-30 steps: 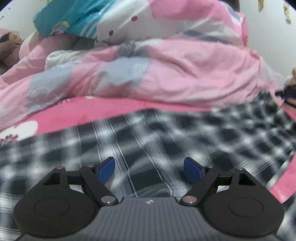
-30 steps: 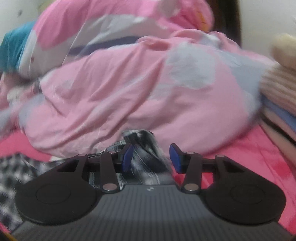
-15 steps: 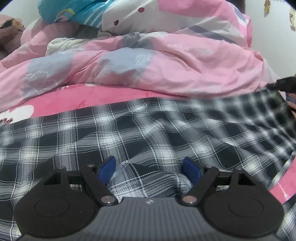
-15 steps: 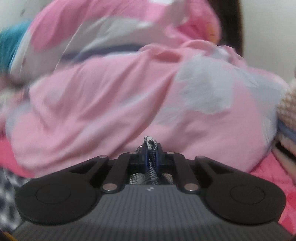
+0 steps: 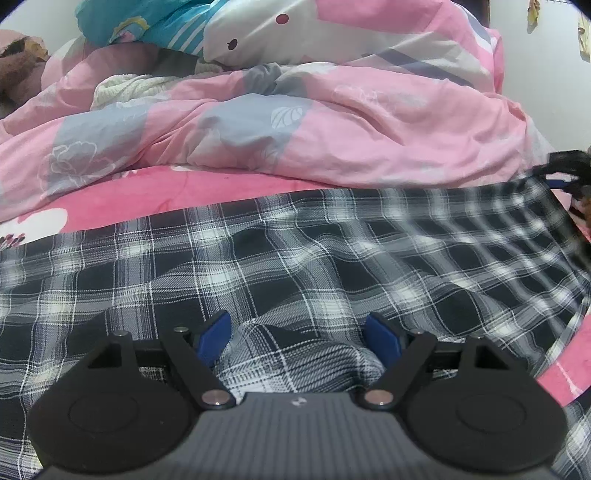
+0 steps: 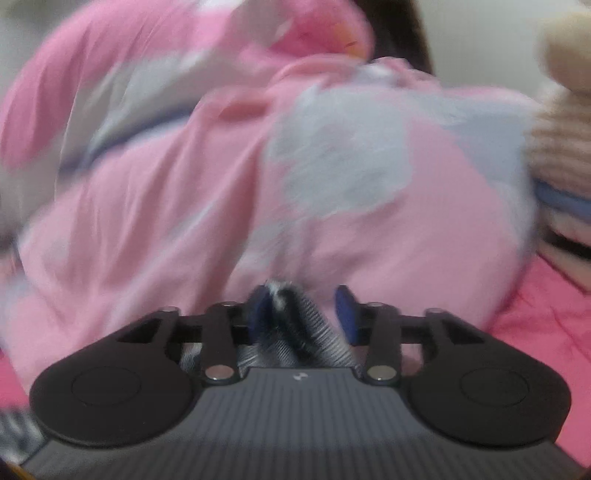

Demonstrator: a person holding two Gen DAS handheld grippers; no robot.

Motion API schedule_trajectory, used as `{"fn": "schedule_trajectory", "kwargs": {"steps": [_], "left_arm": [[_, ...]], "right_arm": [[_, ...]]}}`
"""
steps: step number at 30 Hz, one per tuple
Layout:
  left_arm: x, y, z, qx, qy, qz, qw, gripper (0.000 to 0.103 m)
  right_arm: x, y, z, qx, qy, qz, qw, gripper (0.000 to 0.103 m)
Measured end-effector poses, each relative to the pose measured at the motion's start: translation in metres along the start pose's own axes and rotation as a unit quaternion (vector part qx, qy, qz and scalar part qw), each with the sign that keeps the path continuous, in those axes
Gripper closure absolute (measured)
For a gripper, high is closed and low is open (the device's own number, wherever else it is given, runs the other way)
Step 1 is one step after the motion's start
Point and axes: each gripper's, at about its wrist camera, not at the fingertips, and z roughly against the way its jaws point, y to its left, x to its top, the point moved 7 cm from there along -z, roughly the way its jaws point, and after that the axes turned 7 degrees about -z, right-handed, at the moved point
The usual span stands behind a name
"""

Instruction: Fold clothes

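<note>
Left gripper (image 5: pixel 297 338): blue fingers (image 5: pixel 214 338) spread wide, a raised hump of the plaid shirt (image 5: pixel 295 258) sitting in the gap between them. Neither pad visibly presses the cloth.

Right gripper (image 6: pixel 303 314): blue fingers (image 6: pixel 345 314) parted, a bunched fold of the same plaid shirt (image 6: pixel 295 325) standing between them, lying against the left pad and clear of the right. The view is blurred by motion, so no firm contact can be made out.

Plaid shirt: black, white and grey check, spread broadly over the near part of the bed. Its far edge runs just short of the heaped duvet; its right end lifts off the bed toward the right gripper (image 5: pixel 565 173), seen small and smeared at the right edge of the left-wrist view.

Bed sheet (image 5: pixel 155 195): bright pink, printed, showing as a band between shirt and duvet and again at the near right corner.

Duvet (image 5: pixel 369 140): pink with pale blue patches, rumpled along the far side of the bed.

Pillow or soft toy (image 5: pixel 295 33): white with a dot face, atop the duvet, beside turquoise fabric (image 5: pixel 147 26).

Folded textiles (image 6: pixel 565 177): stacked at the right edge of the bed.
</note>
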Motion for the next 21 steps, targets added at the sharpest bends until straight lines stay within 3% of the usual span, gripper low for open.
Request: {"fn": "schedule_trajectory", "kwargs": {"steps": [4,8,11,15,17,21], "left_arm": [[0.0,-0.001,0.0,0.001,0.0,0.0,1.0,0.022],[0.0,-0.001,0.0,0.0,0.001,-0.001,1.0,0.022],[0.0,-0.001,0.0,0.0,0.001,-0.001,1.0,0.021],[0.0,0.0,-0.001,-0.003,0.001,0.001,1.0,0.021],[0.0,0.0,-0.001,-0.004,0.002,0.003,1.0,0.02],[0.0,0.001,-0.001,-0.008,0.0,0.008,0.9999,0.02]], "right_arm": [[0.03,-0.049,0.042,-0.023,-0.025,-0.067,0.997,0.059],[0.041,-0.074,0.089,-0.036,-0.004,-0.043,0.998,0.059],[0.028,-0.079,0.11,-0.019,0.045,-0.022,0.999,0.058],[-0.016,-0.087,0.119,-0.042,0.122,0.035,0.991,0.057],[-0.035,-0.096,0.112,-0.065,0.142,0.045,0.987,0.057],[-0.058,-0.099,0.105,-0.045,0.143,0.046,0.988,0.058]]}}
